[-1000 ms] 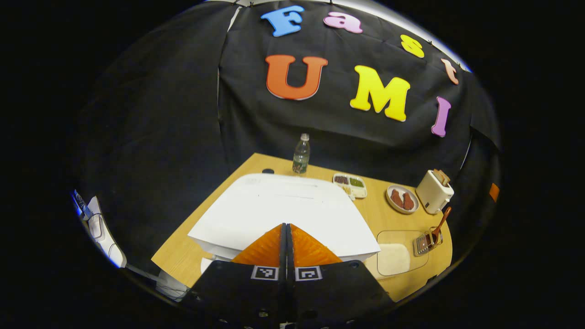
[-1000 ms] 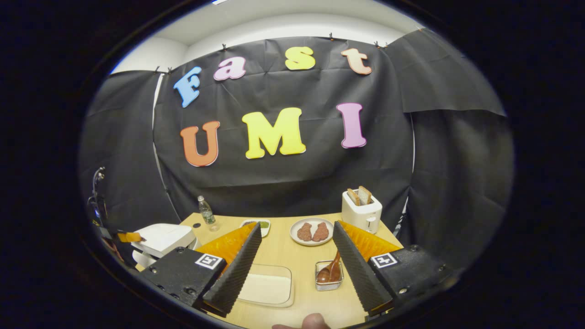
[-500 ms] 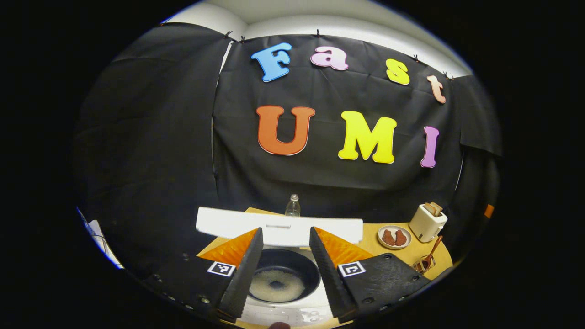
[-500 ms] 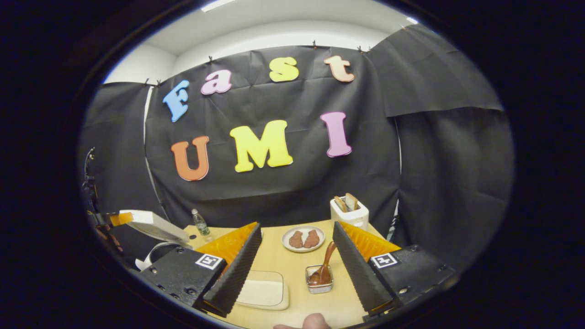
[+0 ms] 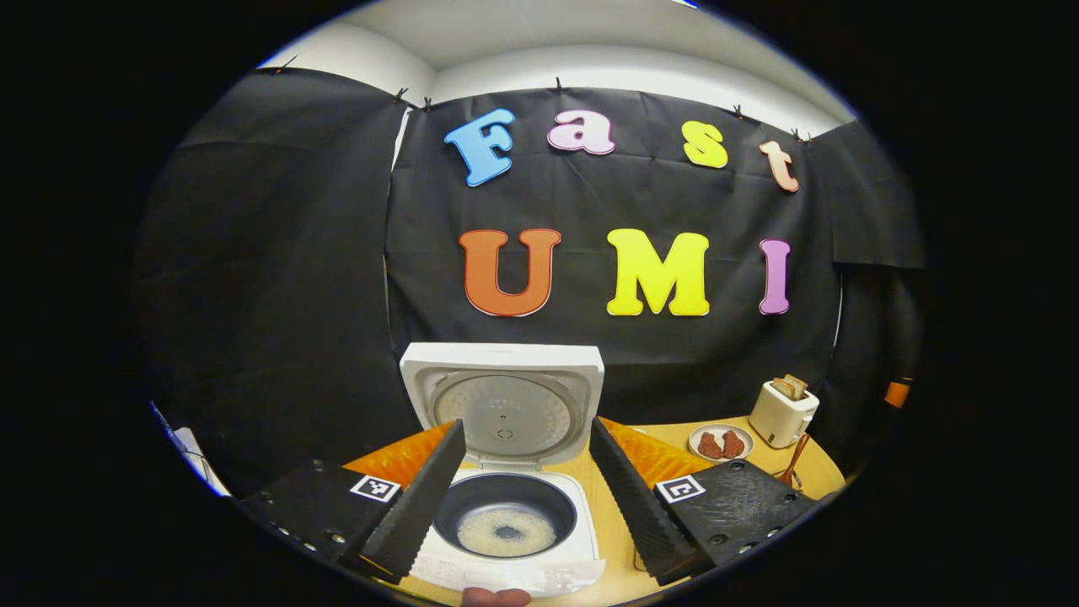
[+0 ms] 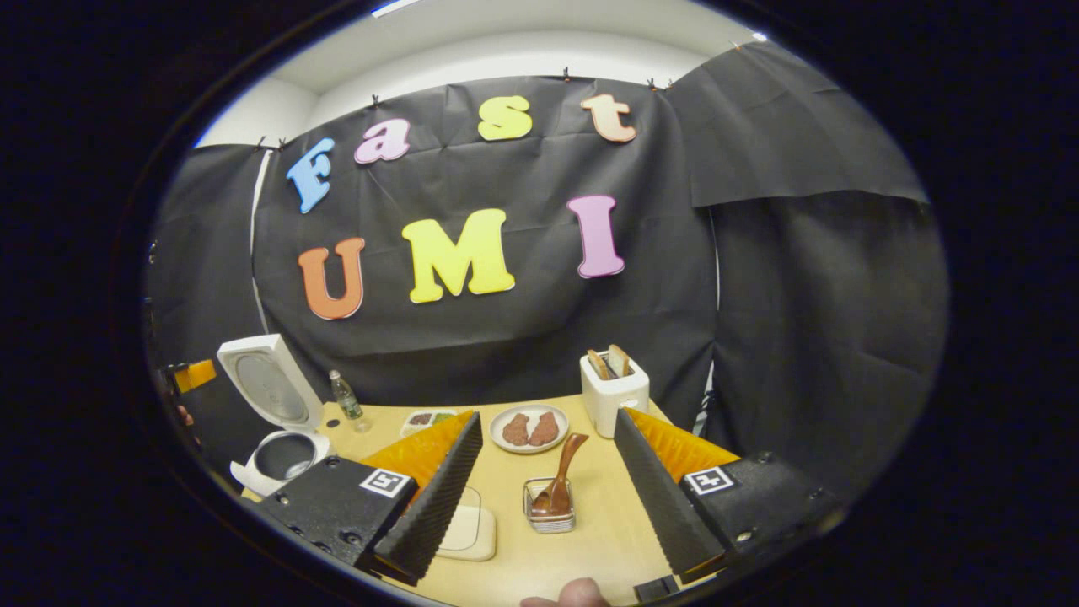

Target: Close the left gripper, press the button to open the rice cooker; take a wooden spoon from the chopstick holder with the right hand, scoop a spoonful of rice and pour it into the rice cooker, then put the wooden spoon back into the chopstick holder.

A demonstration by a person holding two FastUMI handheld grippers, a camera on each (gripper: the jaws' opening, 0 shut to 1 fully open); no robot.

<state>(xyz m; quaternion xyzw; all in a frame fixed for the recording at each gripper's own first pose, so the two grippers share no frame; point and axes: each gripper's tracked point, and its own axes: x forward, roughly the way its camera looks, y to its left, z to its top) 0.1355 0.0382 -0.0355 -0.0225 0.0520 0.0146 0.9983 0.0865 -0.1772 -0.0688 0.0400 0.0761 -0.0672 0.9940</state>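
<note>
In the left gripper view, the left claw (image 5: 524,493) stands spread, its two fingers wide apart and holding nothing; between them sits the rice cooker (image 5: 514,539), white, at the near edge of the counter (image 5: 809,472). Its lid (image 5: 503,405) is raised upright at the back, inner face toward the camera, and the dark inner pot (image 5: 506,524) lies open with a shallow layer of rice (image 5: 506,531) at its bottom. A fingertip (image 5: 496,598) shows at the lower edge of that view. In the right gripper view, the right claw (image 6: 544,489) is likewise spread and empty, hovering above the counter. Between its fingers and a little ahead stands the chopstick holder (image 6: 549,516) — a small clear container — with the wooden spoon (image 6: 560,479) in it, bowl down, handle leaning up and to the right. Near the left finger lies a clear tray of rice (image 6: 466,531), partly hidden by that finger. Farther back stand a plate with two brown pieces (image 6: 528,429), a white toaster (image 6: 614,394) with bread in its slots, a small divided dish (image 6: 428,419) and a water bottle (image 6: 346,400). At the far left the open rice cooker shows again, well apart from the chopstick holder.
</note>
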